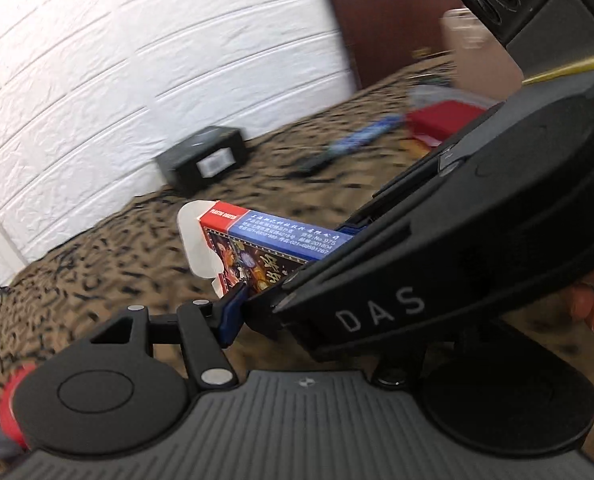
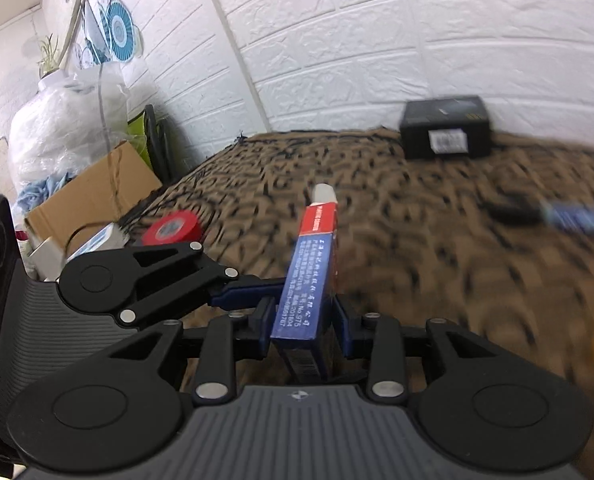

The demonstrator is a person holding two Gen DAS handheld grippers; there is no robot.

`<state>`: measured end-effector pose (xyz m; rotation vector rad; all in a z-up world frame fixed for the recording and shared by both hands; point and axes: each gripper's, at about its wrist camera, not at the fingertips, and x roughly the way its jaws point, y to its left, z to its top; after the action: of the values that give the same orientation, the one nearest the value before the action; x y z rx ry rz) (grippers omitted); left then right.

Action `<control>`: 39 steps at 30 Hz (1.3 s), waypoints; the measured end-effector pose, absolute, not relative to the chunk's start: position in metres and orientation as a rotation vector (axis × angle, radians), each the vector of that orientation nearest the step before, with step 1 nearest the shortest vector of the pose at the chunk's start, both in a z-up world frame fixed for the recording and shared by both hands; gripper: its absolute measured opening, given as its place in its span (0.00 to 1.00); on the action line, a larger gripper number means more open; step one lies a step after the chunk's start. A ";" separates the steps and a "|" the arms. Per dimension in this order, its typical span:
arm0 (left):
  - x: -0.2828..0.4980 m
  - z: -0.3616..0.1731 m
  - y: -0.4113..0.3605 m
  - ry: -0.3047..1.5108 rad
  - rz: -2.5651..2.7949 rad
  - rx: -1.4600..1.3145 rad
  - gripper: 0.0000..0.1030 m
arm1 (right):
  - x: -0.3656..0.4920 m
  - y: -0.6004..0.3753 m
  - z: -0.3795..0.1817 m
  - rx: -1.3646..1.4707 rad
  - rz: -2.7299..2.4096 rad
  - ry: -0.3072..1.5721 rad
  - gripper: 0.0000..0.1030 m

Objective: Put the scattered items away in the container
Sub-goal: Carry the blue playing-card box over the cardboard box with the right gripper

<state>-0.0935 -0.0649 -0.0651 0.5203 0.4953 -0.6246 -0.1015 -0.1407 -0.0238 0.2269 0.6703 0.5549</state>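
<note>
A red and blue playing-card box with its white end flap open hangs above the brown patterned table. My left gripper is shut across its wide faces. One blue pad presses the lower edge, and the other is mostly hidden behind the right gripper's black body. In the right wrist view my right gripper is shut on the narrow sides of the card box. The left gripper's finger reaches in from the left and touches the box.
A black carton stands by the white brick wall. A red tape roll lies near the table's left edge, and a blue pen lies to the right. A blurred red item lies far right. A cardboard box stands beside the table.
</note>
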 end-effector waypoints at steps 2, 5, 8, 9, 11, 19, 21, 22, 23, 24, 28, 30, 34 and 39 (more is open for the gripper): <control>-0.120 -0.064 -0.070 0.489 -0.653 0.526 0.59 | -0.130 -0.146 -0.024 0.254 0.539 0.671 0.32; -0.156 -0.066 -0.078 0.461 -0.684 0.570 0.59 | -0.168 -0.149 -0.024 0.265 0.516 0.670 0.33; -0.185 -0.067 -0.083 0.424 -0.705 0.605 0.59 | -0.193 -0.157 -0.026 0.311 0.481 0.659 0.33; -0.191 -0.068 -0.085 0.420 -0.718 0.604 0.61 | -0.201 -0.161 -0.026 0.320 0.465 0.653 0.34; -0.199 -0.070 -0.087 0.416 -0.734 0.607 0.62 | -0.213 -0.169 -0.028 0.314 0.422 0.640 0.48; -0.207 -0.074 -0.083 0.442 -0.671 0.541 0.74 | -0.228 -0.188 -0.042 0.315 0.284 0.631 0.93; -0.212 -0.073 -0.087 0.442 -0.665 0.539 0.77 | -0.231 -0.193 -0.046 0.333 0.268 0.625 0.96; -0.210 -0.072 -0.089 0.446 -0.667 0.538 0.78 | -0.231 -0.197 -0.048 0.362 0.268 0.621 0.96; -0.211 -0.072 -0.089 0.454 -0.671 0.534 0.81 | -0.232 -0.200 -0.050 0.398 0.272 0.615 0.96; -0.212 -0.071 -0.089 0.463 -0.676 0.530 0.82 | -0.232 -0.203 -0.051 0.431 0.281 0.608 0.96; -0.217 -0.072 -0.093 0.473 -0.719 0.520 0.80 | -0.227 -0.204 -0.053 0.425 0.304 0.606 0.69; -0.220 -0.074 -0.095 0.465 -0.742 0.524 0.68 | -0.226 -0.199 -0.053 0.383 0.318 0.611 0.55; -0.219 -0.073 -0.097 0.476 -0.740 0.506 0.65 | -0.226 -0.205 -0.054 0.395 0.332 0.608 0.52; -0.227 -0.070 -0.095 0.438 -0.729 0.507 0.62 | -0.231 -0.206 -0.048 0.397 0.343 0.595 0.51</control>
<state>-0.2267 -0.0954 -0.0703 0.5075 0.4379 -0.7286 -0.2314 -0.2065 -0.0482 0.3968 0.5953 0.3426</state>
